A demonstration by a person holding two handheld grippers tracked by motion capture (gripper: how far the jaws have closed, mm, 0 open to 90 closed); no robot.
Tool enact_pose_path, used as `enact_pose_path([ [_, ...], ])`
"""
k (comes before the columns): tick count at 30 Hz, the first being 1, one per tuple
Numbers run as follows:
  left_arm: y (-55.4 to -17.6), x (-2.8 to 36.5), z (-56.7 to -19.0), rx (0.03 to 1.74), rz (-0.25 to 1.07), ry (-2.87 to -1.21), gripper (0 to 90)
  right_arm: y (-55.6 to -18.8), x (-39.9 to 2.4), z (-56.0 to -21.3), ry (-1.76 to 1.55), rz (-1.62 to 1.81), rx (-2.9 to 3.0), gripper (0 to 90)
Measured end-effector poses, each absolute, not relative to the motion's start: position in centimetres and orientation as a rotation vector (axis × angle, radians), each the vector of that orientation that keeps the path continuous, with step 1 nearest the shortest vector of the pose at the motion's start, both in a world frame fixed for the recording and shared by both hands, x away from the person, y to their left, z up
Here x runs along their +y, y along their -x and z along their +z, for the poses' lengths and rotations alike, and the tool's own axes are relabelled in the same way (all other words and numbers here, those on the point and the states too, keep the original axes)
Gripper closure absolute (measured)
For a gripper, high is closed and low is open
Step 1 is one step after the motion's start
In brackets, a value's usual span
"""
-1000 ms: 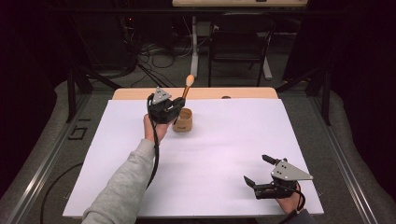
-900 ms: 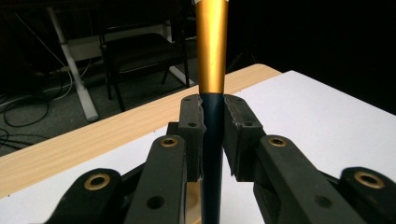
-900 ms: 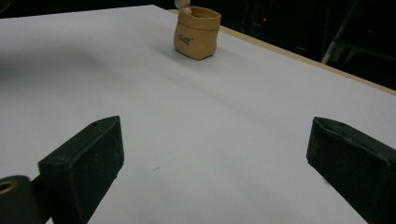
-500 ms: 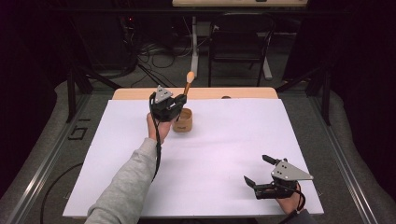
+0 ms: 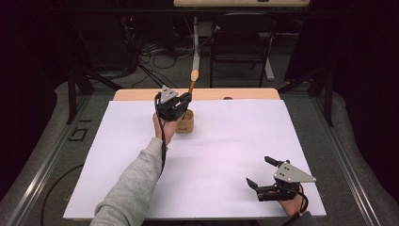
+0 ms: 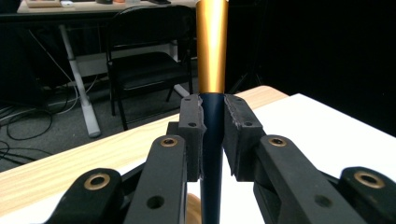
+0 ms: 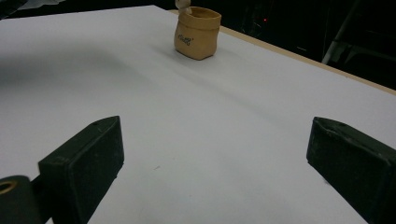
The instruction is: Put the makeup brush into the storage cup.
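Observation:
A small tan pouch-shaped cup [image 5: 185, 124] stands on the white sheet [image 5: 226, 141] near the far edge; in the right gripper view the cup [image 7: 198, 32] is far ahead. A long utensil [image 5: 193, 81] with a dark blue lower shaft and an orange-wood upper part [image 6: 211, 51] rises out of the cup, nearly upright. My left gripper [image 5: 185, 99] is just above the cup, shut on the utensil's dark shaft [image 6: 212, 121]. My right gripper [image 5: 258, 170] rests open near the sheet's front right corner, nothing between its jaws [image 7: 215, 140].
The white sheet covers a wooden table whose bare strip [image 5: 244, 94] shows along the far edge. Beyond it stand a black chair [image 5: 242, 33], a desk leg and floor cables. Dark metal rails run along both sides of the table.
The left gripper has drawn the utensil slightly up and more upright over the cup. The right gripper has not moved.

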State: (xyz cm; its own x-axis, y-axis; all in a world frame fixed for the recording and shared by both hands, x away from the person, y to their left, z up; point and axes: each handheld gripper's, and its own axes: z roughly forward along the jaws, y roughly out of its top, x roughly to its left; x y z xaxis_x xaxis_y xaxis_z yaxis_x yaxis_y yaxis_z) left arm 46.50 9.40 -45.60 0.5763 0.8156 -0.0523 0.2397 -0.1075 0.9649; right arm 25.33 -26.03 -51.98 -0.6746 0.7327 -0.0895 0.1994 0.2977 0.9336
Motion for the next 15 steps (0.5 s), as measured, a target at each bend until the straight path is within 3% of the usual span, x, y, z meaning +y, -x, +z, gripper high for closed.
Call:
enact_pose_path([
  [15, -47.5, 9.1, -46.8, 0.917, 0.652, -1.602, 78.6, -25.3, -26.1, -52.0, -0.823, 1.381, 2.046, 3.6],
])
